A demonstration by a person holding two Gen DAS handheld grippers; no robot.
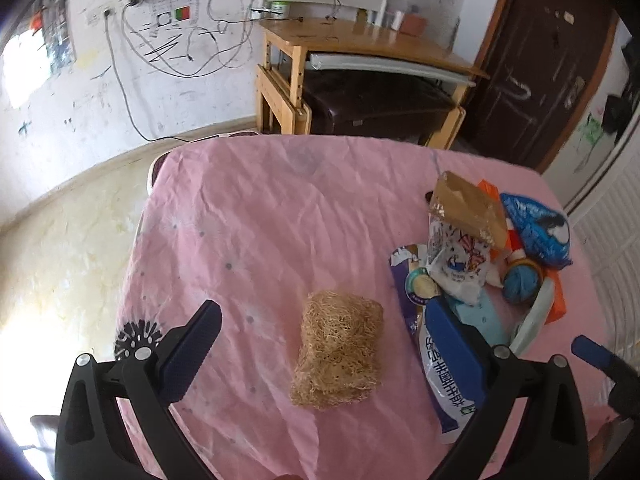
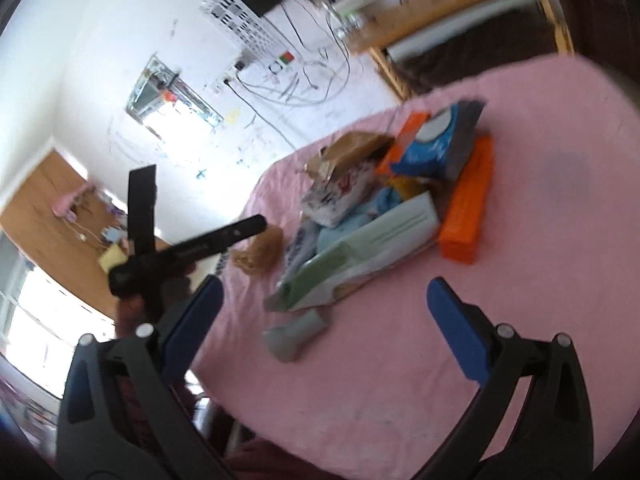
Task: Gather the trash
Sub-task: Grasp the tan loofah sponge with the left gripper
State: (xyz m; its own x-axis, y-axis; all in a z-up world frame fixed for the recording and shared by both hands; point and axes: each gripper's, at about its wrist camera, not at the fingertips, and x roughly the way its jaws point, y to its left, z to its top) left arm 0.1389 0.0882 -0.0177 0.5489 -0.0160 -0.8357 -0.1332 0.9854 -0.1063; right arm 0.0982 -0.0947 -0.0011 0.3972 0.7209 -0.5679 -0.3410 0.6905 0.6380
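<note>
Left wrist view: left hand-held gripper (image 1: 320, 344) spread wide, empty, above tan fibre wad (image 1: 338, 362) lying alone on pink surface (image 1: 260, 220). Trash pile (image 1: 480, 256) just right of wad, blue-white bag (image 1: 444, 372) under right finger. Advice: centre fingers either side of wad, lower, squeeze gently since loose fibres likely compress.

Right wrist view, blurred: right hand-held gripper (image 2: 326, 320) released, holding nothing, near grey tube (image 2: 294, 334) beside pile; orange box (image 2: 466, 208) at pile's edge.

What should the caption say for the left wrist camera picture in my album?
Open left claw hovers over a straw-coloured fibre wad on the pink tablecloth, beside a heap of wrappers.
</note>
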